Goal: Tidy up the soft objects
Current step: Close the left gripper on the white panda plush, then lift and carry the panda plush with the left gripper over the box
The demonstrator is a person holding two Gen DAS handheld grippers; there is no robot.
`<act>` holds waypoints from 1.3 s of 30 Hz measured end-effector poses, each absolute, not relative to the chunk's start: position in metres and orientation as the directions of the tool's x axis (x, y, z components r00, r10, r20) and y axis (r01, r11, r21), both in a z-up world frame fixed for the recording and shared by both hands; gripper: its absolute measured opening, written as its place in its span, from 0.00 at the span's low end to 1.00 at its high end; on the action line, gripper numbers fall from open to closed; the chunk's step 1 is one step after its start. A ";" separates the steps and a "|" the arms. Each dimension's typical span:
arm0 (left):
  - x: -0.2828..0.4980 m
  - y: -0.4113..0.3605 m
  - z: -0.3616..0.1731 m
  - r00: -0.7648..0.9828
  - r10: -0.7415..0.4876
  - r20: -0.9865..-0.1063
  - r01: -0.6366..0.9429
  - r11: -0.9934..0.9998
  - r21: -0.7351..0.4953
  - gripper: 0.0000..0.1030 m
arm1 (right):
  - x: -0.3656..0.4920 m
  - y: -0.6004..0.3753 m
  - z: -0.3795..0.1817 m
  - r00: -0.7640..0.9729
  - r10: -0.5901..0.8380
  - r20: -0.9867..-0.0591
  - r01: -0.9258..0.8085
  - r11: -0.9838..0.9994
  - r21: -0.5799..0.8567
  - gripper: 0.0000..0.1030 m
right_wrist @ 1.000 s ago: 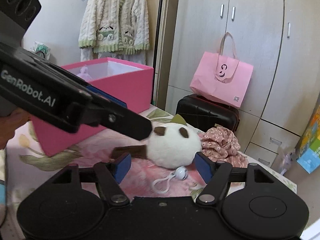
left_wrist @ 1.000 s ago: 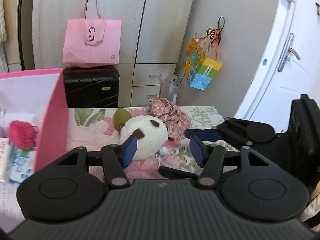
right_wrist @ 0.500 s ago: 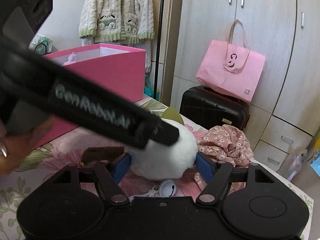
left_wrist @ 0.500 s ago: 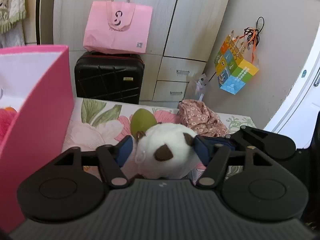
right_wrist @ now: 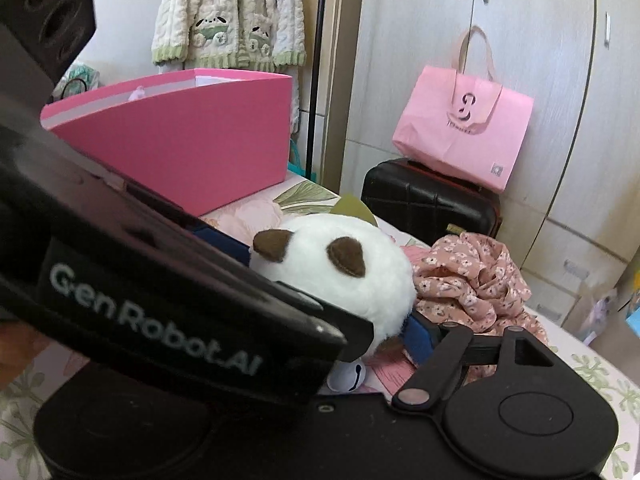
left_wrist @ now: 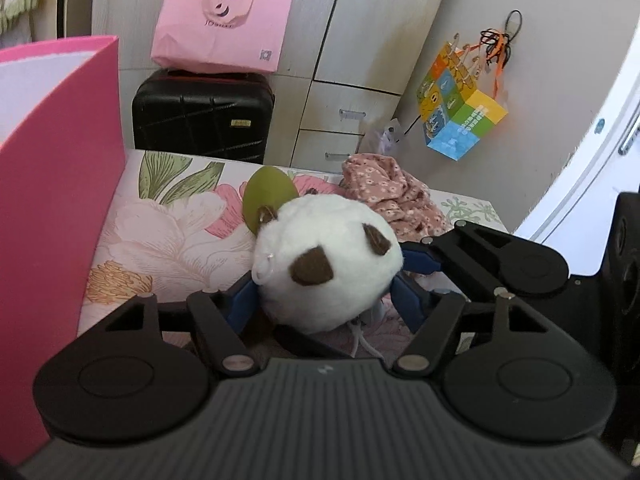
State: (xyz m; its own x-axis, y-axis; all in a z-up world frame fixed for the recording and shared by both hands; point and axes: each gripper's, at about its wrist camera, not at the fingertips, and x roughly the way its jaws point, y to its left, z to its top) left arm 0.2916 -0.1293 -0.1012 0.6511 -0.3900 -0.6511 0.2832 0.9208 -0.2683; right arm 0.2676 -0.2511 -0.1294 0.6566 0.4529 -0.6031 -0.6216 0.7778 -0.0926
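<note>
A round white plush toy [left_wrist: 328, 264] with brown patches and a green leaf [left_wrist: 270, 196] lies on the flowered bed cover [left_wrist: 168, 232]. My left gripper [left_wrist: 324, 300] straddles it, both blue pads touching its lower sides. From the right, my right gripper's blue fingertip [left_wrist: 420, 260] touches the same toy. In the right wrist view the plush toy [right_wrist: 344, 276] sits partly between the opening jaws of my right gripper [right_wrist: 324, 332]. Its right pad [right_wrist: 416, 336] shows; the left gripper's black housing [right_wrist: 160, 312] hides the other. A pink floral cloth [left_wrist: 392, 196] lies crumpled behind.
A tall pink box [left_wrist: 60, 200] stands open-topped on the bed at the left, close to the plush. Beyond the bed's far edge are a black suitcase [left_wrist: 200, 116] with a pink bag [left_wrist: 222, 20] on top, then wardrobe doors. A small bell [right_wrist: 348, 376] lies under the toy.
My left gripper came down and forward, widened its jaws and now has the plush between its pads. The right gripper closed in too; the left housing now blocks much of its view.
</note>
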 end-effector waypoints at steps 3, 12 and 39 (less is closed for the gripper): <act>0.281 -0.128 -0.097 0.656 -0.394 -0.644 0.292 0.919 -0.265 0.67 | 0.260 -0.250 -0.126 0.661 0.446 -0.603 -0.610 0.788 -0.085 0.78; 0.233 -0.116 -0.085 0.641 -0.440 -0.629 0.344 0.897 -0.277 0.67 | 0.215 -0.246 -0.112 0.661 0.429 -0.615 -0.551 0.834 -0.010 0.78; 0.108 -0.071 -0.069 0.585 -0.536 -0.609 0.454 0.838 -0.301 0.70 | 0.068 -0.213 -0.095 0.745 0.335 -0.577 -0.362 0.930 0.072 0.78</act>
State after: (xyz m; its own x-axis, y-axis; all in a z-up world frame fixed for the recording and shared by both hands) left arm 0.1083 -0.0712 -0.0689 0.5847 -0.5358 -0.6092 0.4543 0.8384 -0.3012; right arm 0.0685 -0.2128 -0.0946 0.7449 0.3347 -0.5772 -0.3615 0.9296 0.0724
